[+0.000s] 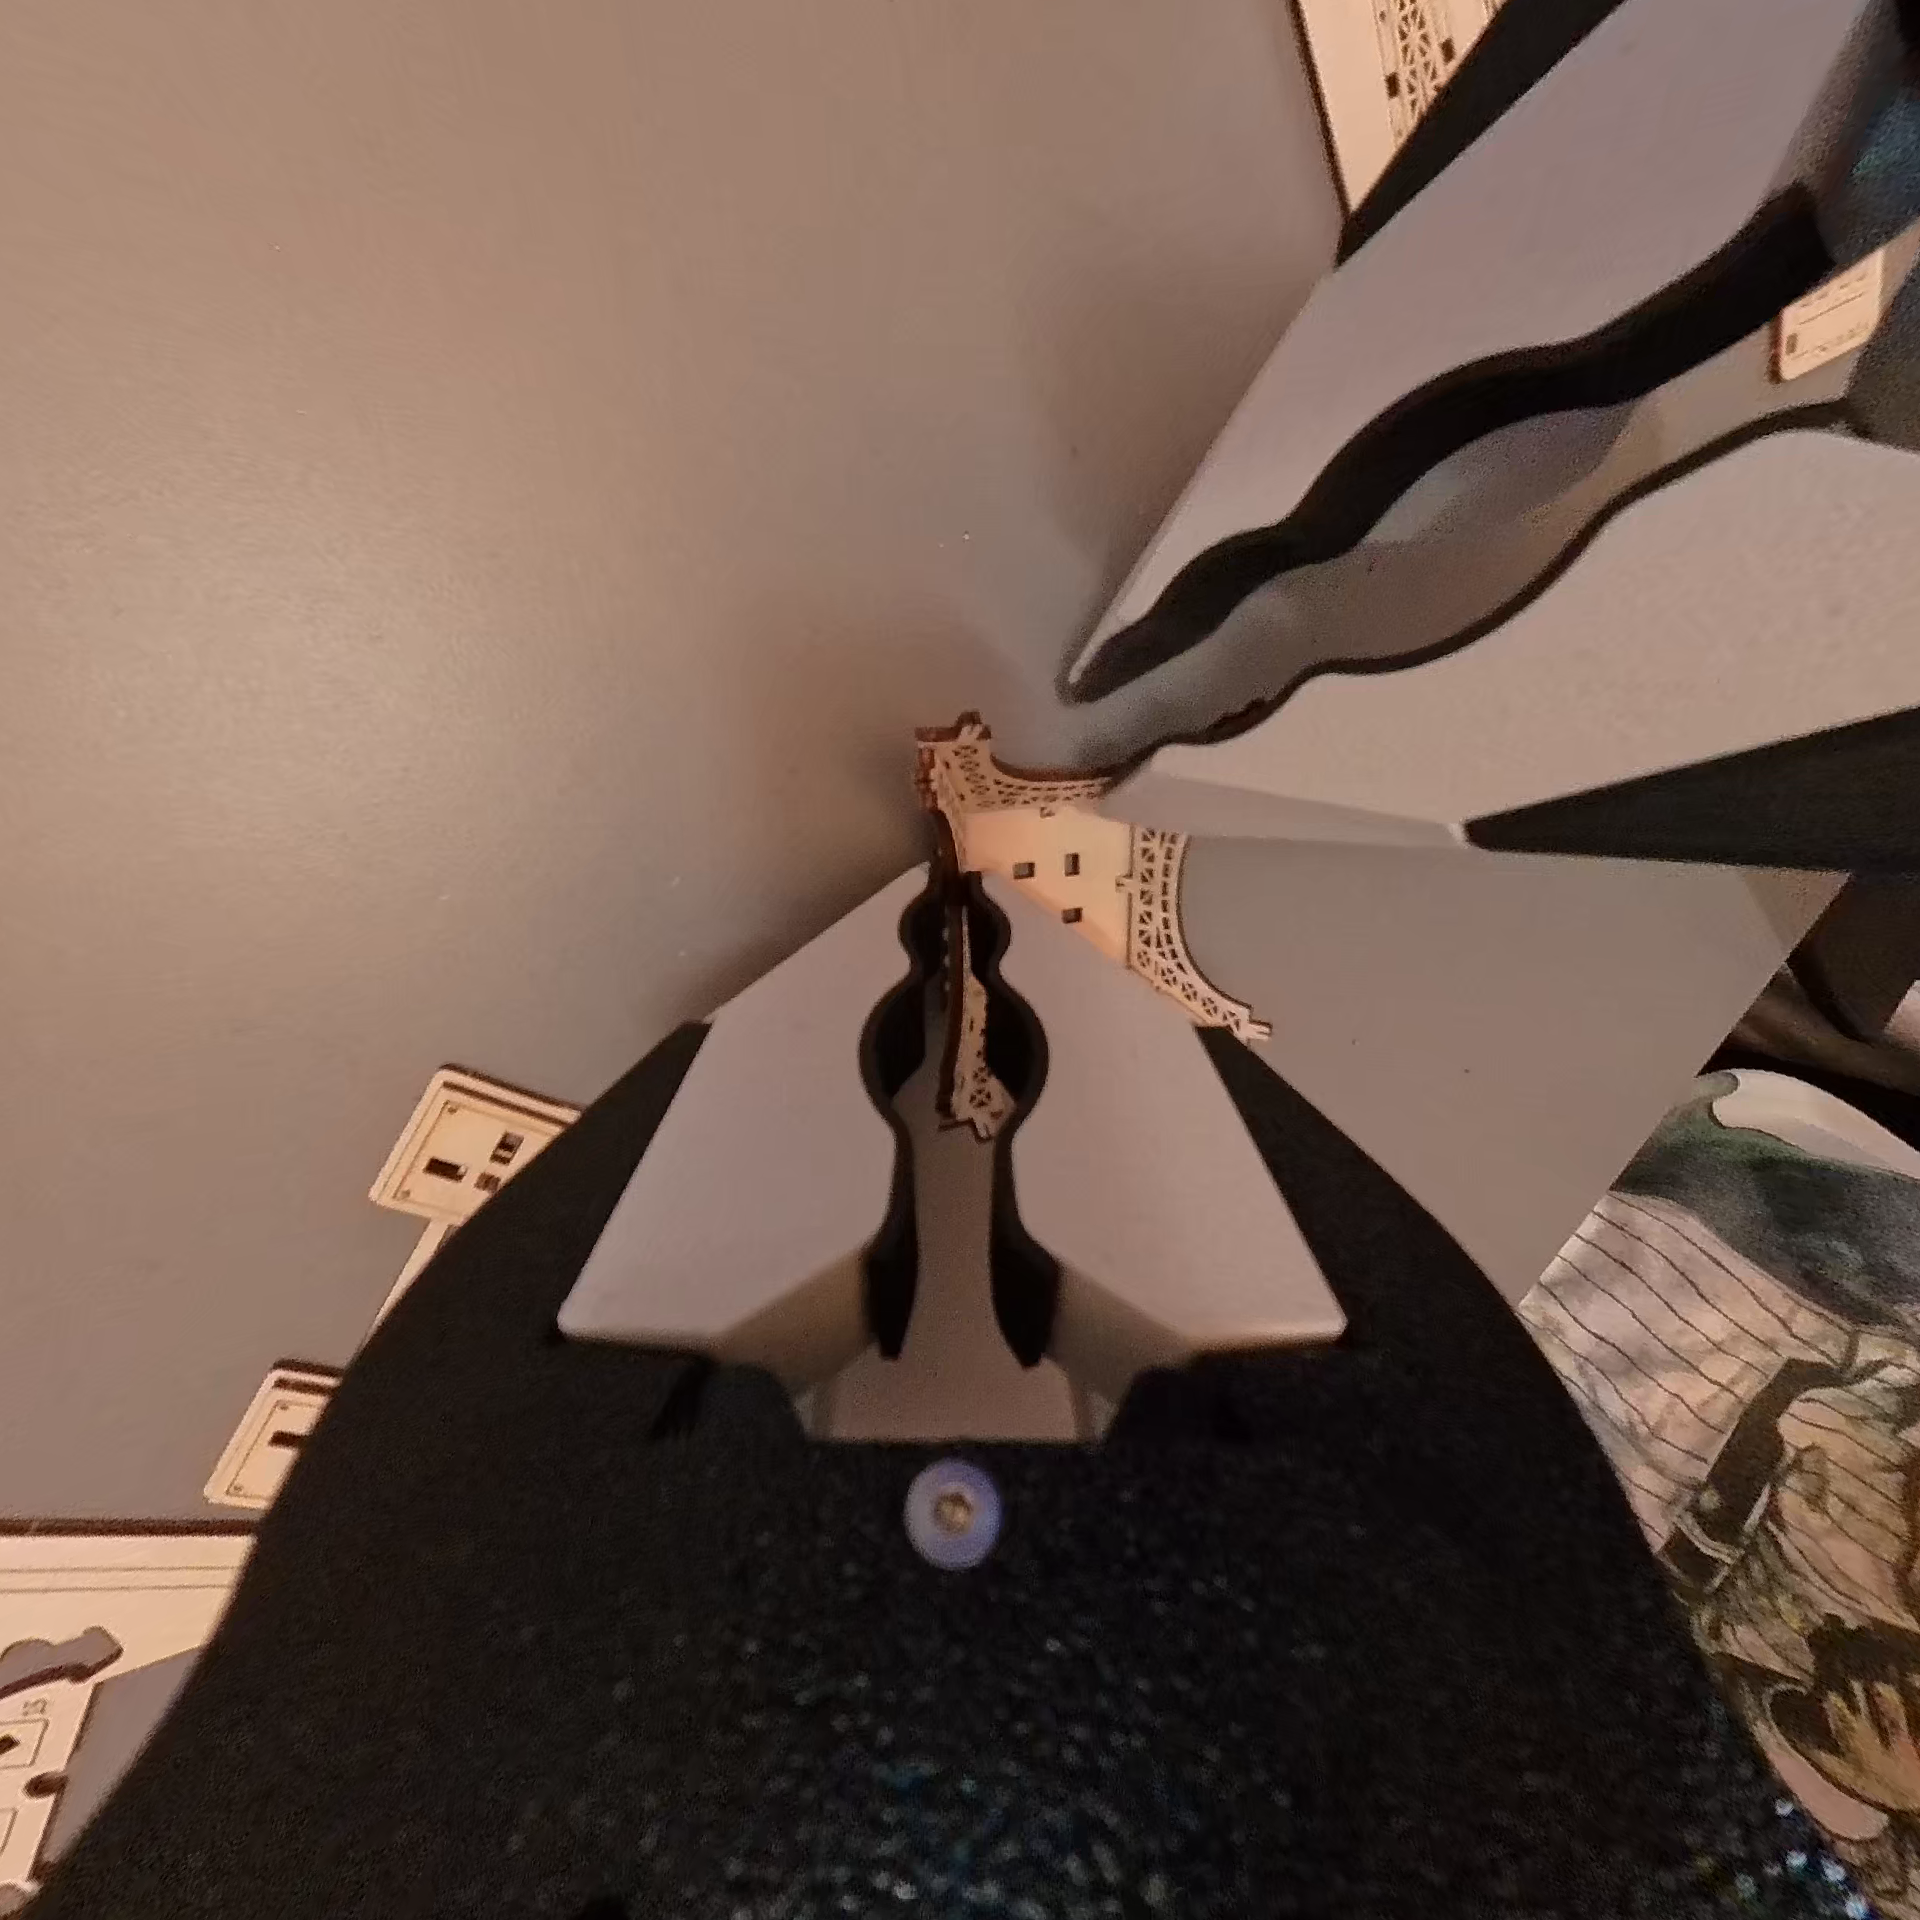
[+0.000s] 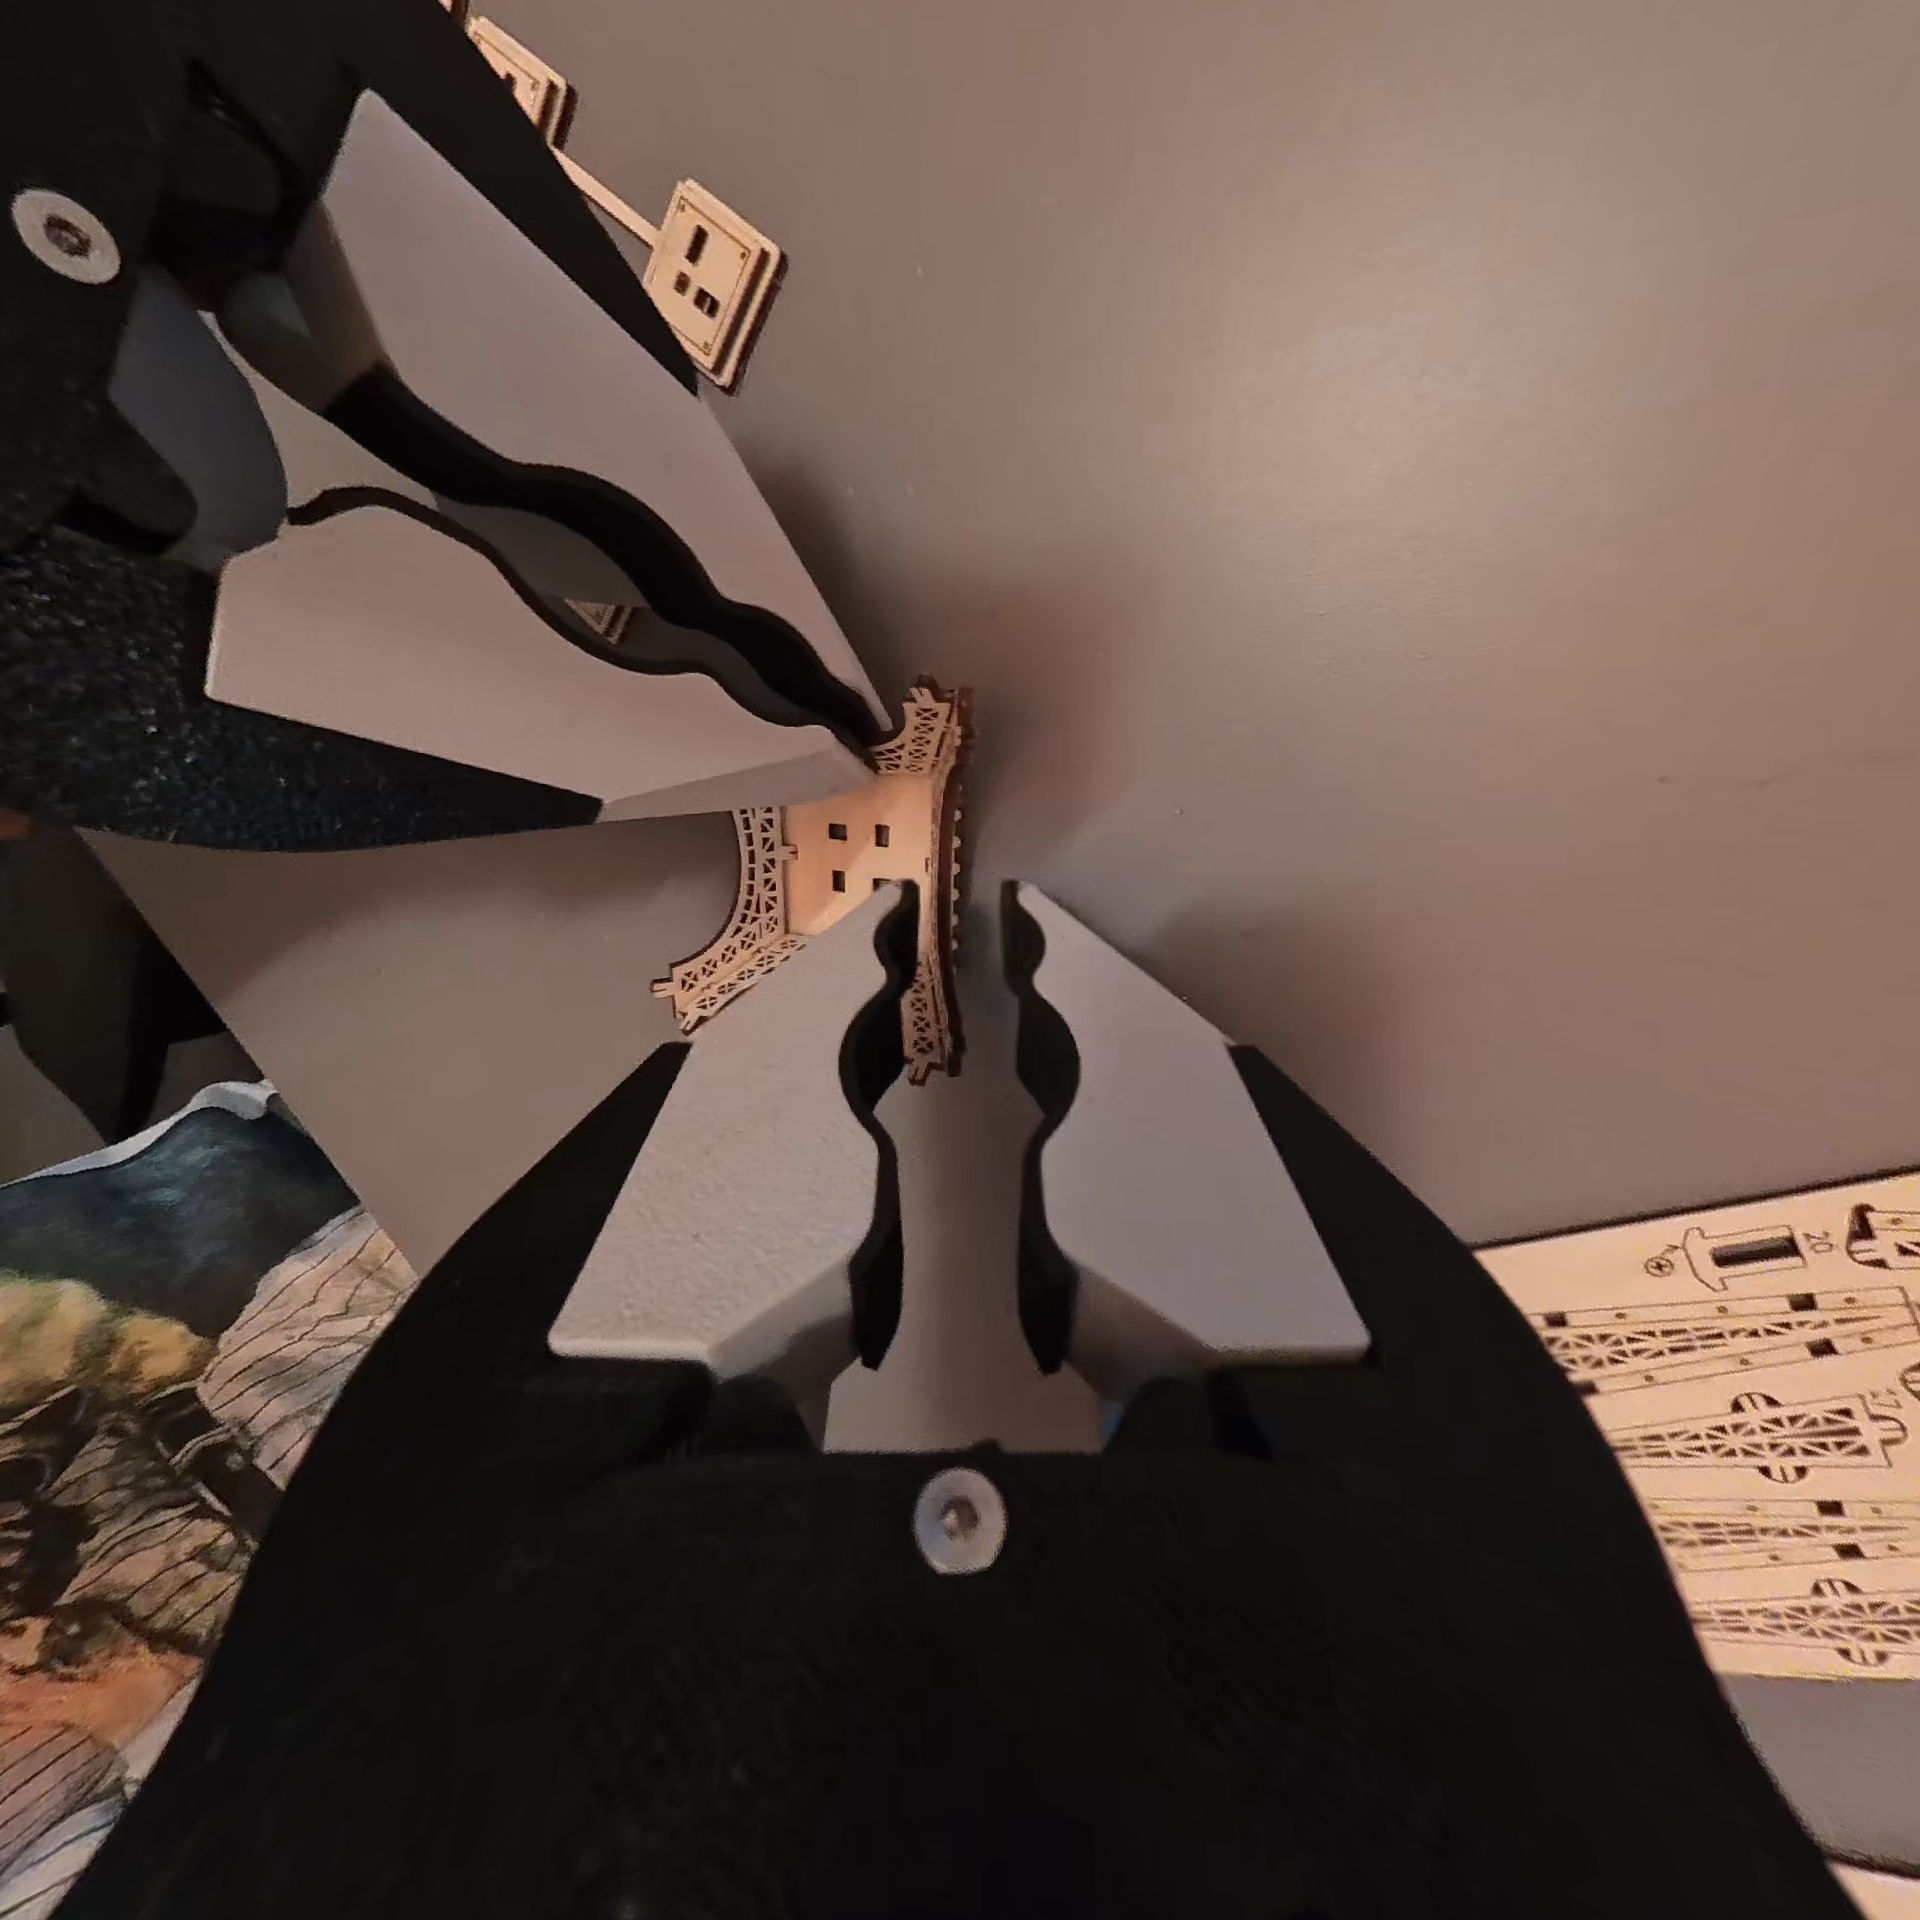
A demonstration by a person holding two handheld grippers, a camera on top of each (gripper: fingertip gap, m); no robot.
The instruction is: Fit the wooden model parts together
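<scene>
A small pale wooden model piece (image 1: 1049, 862) is a flat panel with square holes and lattice arches along its edges, standing against the grey table. My left gripper (image 1: 951, 883) is shut on one lattice edge (image 1: 975, 1049), which runs back between its pads. In the right wrist view the left gripper (image 2: 873, 743) pinches the piece's (image 2: 852, 842) upper corner. My right gripper (image 2: 958, 891) is open. A lattice edge (image 2: 935, 987) lies between its fingers beside the left pad, and the right fingertip (image 2: 1023, 914) stands apart. From the left wrist view the right gripper (image 1: 1091, 738) comes in from the upper right.
Flat wooden part sheets lie at the lower right (image 2: 1714, 1455), at the top (image 1: 1382, 83) and at the lower left (image 1: 83, 1621). Small square wooden parts (image 1: 468, 1143) (image 2: 717, 270) lie on the grey table (image 1: 520, 520). A printed picture sheet (image 1: 1766, 1455) lies on the near side. My left and right fingertips are right by each other.
</scene>
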